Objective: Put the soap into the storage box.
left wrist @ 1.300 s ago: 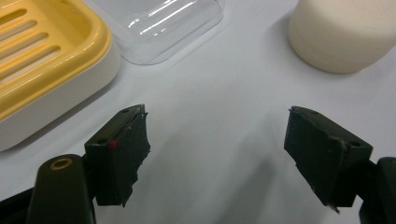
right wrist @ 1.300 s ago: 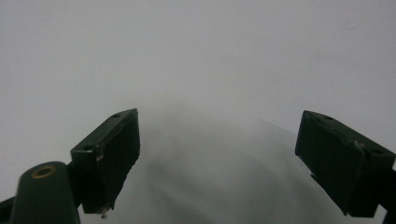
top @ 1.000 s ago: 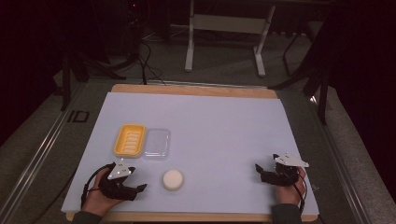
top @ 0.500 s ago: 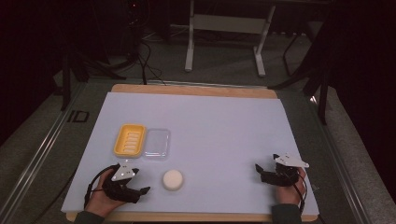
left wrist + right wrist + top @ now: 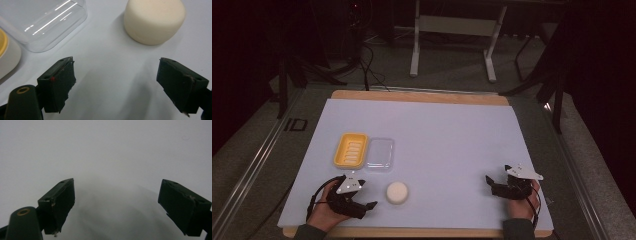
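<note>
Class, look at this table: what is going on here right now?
A person holds a gripper in each hand over a white table sheet. The left gripper faces a cream sponge; its jaws have just been opening and nothing is between them. A yellow dish and a clear lid lie side by side beyond it. The right gripper rests open at the far side, near nothing.

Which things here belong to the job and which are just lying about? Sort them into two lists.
In the job:
- left hand-held gripper, jaws just opened, nothing between them
- round cream sponge, nearest to it
- yellow soap dish
- clear lid beside the dish

Lying about:
- right hand-held gripper, open over bare mat
- white table mat
- metal stand behind the table
</note>
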The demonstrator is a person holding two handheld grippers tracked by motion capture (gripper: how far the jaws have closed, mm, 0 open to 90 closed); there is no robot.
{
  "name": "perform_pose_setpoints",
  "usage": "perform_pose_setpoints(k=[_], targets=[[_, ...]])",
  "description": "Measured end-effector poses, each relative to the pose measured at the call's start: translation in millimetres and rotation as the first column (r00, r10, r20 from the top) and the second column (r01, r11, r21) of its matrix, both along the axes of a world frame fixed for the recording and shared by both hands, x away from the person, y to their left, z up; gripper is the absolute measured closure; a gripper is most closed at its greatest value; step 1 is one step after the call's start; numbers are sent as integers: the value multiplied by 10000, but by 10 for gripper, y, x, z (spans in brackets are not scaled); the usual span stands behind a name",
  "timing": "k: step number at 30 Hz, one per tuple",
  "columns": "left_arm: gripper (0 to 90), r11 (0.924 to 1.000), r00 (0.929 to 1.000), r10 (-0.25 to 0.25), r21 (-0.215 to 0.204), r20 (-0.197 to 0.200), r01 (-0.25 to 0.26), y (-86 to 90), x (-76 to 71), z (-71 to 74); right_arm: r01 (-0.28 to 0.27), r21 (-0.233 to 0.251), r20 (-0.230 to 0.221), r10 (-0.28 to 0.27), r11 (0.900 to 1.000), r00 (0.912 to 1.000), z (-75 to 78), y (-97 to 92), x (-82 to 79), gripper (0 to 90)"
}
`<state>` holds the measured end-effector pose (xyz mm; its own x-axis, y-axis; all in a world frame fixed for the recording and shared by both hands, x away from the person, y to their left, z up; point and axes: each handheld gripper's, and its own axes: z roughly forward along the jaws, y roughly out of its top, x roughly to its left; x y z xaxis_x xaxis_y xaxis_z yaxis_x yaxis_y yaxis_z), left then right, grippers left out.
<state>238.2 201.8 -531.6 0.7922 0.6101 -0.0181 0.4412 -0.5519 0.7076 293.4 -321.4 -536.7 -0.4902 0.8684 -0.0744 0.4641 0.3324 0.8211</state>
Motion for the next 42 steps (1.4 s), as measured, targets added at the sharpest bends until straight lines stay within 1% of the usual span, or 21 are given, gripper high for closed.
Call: perform_pose_setpoints(k=[2, 5, 7, 9, 11, 15, 19, 32, 42], targets=[[153, 9999, 10000, -68, 76, 20, 67, -17, 7, 8, -2, 14, 5, 2, 10000, 10000, 0, -1, -1, 139], [153, 9999, 9999, -135, 72, 24, 135, -32, 13, 22, -9, 18, 5, 9, 10000, 10000, 0, -1, -1, 139], [153, 9994, 9994, -329, 53, 67, 329, -61, 32, 44, 1, 49, 28, -2, 10000, 10000, 0, -3, -2, 139], [153, 9992, 9992, -411, 2, 37, 411, -72, 36, 48, 10, 56, 37, -10, 10000, 10000, 1, -4, -3, 139], [153, 9982, 9982, -591, 95, 35, 591, -114, 44, 54, 11, 56, 36, -12, 10000, 10000, 0, -4, -3, 139], [153, 9969, 9970, -772, 157, 14, 772, -157, 56, 52, 1, 61, 42, -1, 10000, 10000, 1, -4, -4, 139], [153, 9963, 9965, -839, 187, 15, 839, -186, 71, 46, -4, 64, 45, 3, 10000, 10000, 1, -5, -3, 139], [147, 9912, 9922, -1234, 459, -180, 1241, -304, 161, 22, 20, 62, 69, -21, 10000, 10000, 2, -7, -6, 139], [111, 9867, 9886, -1476, 644, -296, 1493, -400, 215, 29, 3, 46, 82, -4, 10000, 10000, 1, -6, -5, 139]])
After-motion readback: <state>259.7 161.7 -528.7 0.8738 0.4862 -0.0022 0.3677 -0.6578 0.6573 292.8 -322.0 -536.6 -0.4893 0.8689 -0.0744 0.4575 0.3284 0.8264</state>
